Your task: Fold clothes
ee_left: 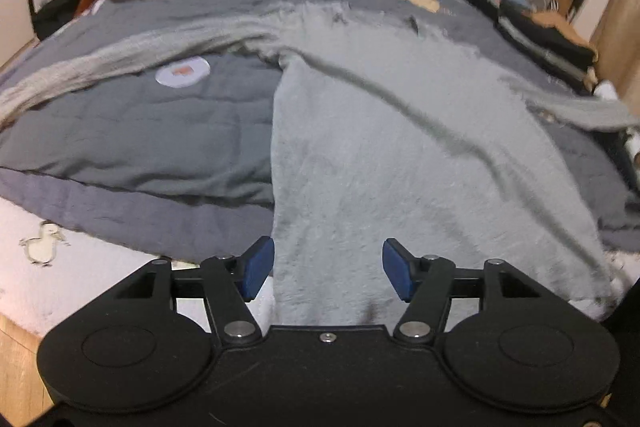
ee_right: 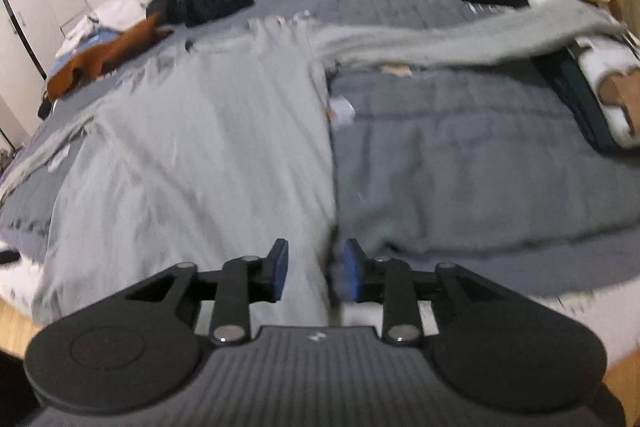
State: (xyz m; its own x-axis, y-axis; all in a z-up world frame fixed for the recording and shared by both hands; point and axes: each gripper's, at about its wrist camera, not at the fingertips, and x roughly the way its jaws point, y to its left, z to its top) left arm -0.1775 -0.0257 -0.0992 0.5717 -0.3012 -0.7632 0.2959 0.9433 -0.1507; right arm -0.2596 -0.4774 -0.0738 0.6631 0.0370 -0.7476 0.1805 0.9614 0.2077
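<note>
Your left gripper (ee_left: 328, 269) open, your right gripper (ee_right: 316, 269) open, grey sweater (ee_left: 400, 155) flat at the bed's (ee_left: 120, 131) near edge

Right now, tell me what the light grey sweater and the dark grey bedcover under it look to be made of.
Light grey sweater: looks like a soft, fuzzy knit, perhaps wool or a brushed synthetic; its surface is hairy and matt, with frayed-looking edges. Dark grey bedcover: appears to be quilted woven fabric, matt, with faint stitched squares and a padded edge.

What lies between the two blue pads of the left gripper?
In the left wrist view, the left gripper stands open, and the hem of the light grey sweater lies in the gap, pressed by neither pad. Nothing else is there.
</note>
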